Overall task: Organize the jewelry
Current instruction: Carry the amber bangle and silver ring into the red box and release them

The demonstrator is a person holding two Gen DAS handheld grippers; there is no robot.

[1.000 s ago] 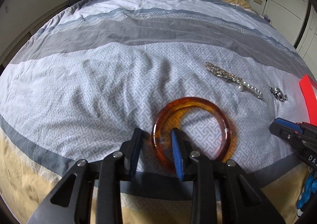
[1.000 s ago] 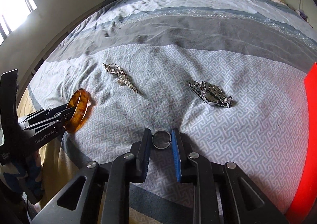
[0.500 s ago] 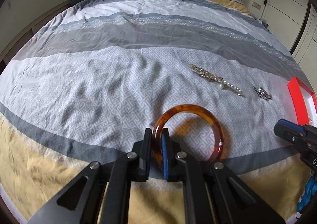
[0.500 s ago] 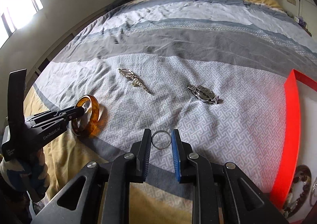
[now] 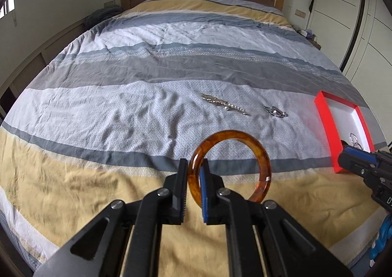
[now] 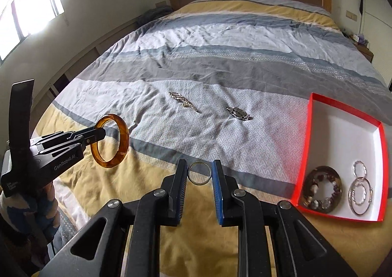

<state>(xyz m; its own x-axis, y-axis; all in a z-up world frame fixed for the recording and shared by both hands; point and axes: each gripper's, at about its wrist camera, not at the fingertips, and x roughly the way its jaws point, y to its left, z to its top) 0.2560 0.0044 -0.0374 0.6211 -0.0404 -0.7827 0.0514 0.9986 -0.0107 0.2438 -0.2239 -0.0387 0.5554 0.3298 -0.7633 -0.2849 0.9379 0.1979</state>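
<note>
1. the left gripper (image 5: 193, 179) has its fingers clenched on the rim of an amber bangle (image 5: 254, 152); one finger sits outside the hoop and the blue one inside it. the bangle hangs in the air, clear of the bed.
2. the right gripper (image 6: 199, 174) has its fingers closed on a small metal ring (image 6: 199, 174), touching it on opposite sides of the band, also lifted off the bed (image 6: 220, 31).
3. the bangle looks stiff, smooth and glossy, so it will likely be slippery and could swing or pivot around the thin pinch point. a grip across the rim, as here, seems right. it may chip if dropped on something hard.
4. the ring is light and rigid, and its round, polished band could squirt out sideways under uneven pressure.
5. further out, a pearl chain (image 6: 182, 101) and a wristwatch (image 6: 238, 113) lie side by side, apart, in the middle of the bed on the patterned stripe. both are loose and floppy and would drape if lifted by one end.
6. near the right edge of the bed sits a red box (image 6: 303, 154) with a white floor, already holding a beaded bracelet (image 6: 322, 188) and hoop earrings (image 6: 360, 191), apart from each other, towards its near end.
</note>
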